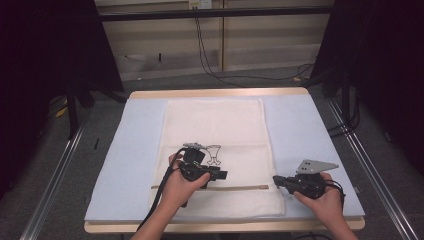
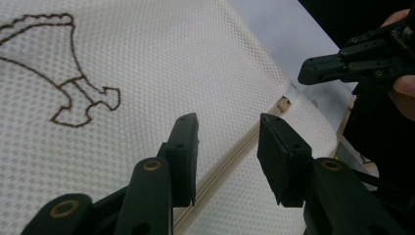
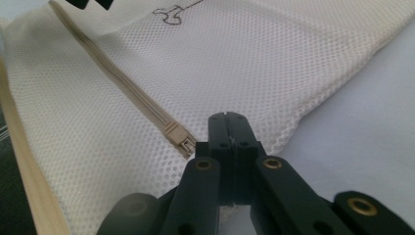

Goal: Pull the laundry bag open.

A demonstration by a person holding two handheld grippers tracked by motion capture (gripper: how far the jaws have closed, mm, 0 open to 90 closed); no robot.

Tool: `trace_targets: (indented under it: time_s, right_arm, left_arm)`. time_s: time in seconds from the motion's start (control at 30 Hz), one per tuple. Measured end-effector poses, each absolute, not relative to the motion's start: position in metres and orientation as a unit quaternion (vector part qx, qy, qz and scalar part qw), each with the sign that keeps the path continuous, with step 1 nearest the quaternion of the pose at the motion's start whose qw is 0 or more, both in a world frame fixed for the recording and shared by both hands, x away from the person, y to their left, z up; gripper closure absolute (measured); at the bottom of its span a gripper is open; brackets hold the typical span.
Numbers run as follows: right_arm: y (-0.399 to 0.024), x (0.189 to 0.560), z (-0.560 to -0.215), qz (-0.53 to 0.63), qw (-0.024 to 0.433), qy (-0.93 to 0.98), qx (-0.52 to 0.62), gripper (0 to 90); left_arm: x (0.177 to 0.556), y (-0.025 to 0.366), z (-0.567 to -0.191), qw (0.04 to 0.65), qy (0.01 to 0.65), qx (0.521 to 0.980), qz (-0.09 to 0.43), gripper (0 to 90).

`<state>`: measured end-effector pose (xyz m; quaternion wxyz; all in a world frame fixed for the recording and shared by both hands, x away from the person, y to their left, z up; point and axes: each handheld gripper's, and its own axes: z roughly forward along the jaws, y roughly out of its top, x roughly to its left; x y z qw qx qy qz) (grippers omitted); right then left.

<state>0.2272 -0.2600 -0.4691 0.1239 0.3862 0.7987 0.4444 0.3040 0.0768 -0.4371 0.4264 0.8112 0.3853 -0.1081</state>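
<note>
left hand (image 1: 181, 186) covers zipper (image 1: 240, 188) – drawing (image 1: 213, 154) half-hidden

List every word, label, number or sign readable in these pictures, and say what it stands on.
No readable text anywhere.
Mesh bag: a brown stitched outline figure, no letters.
Small yellowish label on the far wall: too small and blurred to read.

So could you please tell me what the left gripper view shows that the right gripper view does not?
Left gripper view alone: the whole brown outline drawing, the right gripper farther off, and its own left gripper with jaws apart over the zipper.

Right gripper view alone: the zipper's end close up, beside its own shut jaws.

Both: the cream mesh bag and the pale blue table cover.
</note>
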Motion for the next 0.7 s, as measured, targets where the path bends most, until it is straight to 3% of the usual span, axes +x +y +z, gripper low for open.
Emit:
trace_targets:
  time_s: [0.1,0.17,0.7]
  right_arm:
    - [-0.259,0.227,-0.47,0.439,0.123,0.803,0.384,90.0]
    - [-0.258,0.227,-0.47,0.438,0.121,0.804,0.383,90.0]
    - [-0.251,0.225,-0.474,0.414,0.118,0.825,0.366,90.0]
  left_arm:
    - [0.303,0.071,-0.439,0.43,0.392,0.801,-0.141,62.7]
    - [0.301,0.063,-0.44,0.419,0.393,0.808,-0.134,64.9]
    - [0.294,0.015,-0.455,0.392,0.411,0.801,-0.188,63.8]
